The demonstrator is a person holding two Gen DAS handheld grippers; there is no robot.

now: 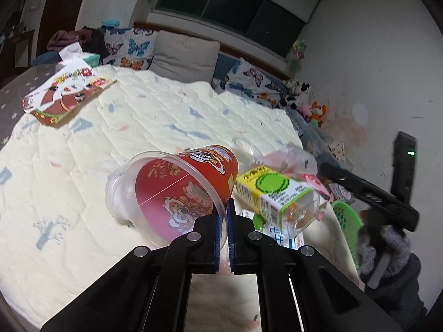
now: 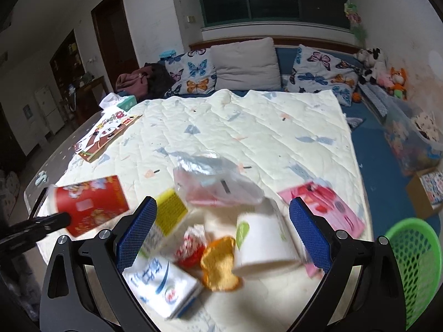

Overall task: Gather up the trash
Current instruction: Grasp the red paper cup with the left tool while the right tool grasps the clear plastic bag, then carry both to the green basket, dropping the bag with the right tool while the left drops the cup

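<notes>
My left gripper (image 1: 227, 207) is shut on the rim of a clear plastic cup with a red printed liner (image 1: 180, 188), which hangs tilted just above the cream quilt (image 1: 138, 127). The same cup (image 2: 91, 202) shows at the left of the right wrist view. My right gripper (image 2: 223, 204) stands wide open over a heap of trash, touching none of it: a white paper roll (image 2: 260, 238), a yellow carton (image 2: 169, 213), a clear plastic bag (image 2: 216, 182), a pink packet (image 2: 326, 204), an orange scrap (image 2: 221, 260) and a white-blue tissue pack (image 2: 160, 276).
A green mesh basket (image 2: 415, 262) sits at the bed's right front corner. A picture book (image 2: 105, 135) and a tissue box (image 2: 124, 102) lie at the far left. Pillows (image 2: 246, 63) line the headboard; a cardboard box (image 2: 429, 191) stands on the blue floor at the right. A gloved hand (image 1: 387, 243) is at the right.
</notes>
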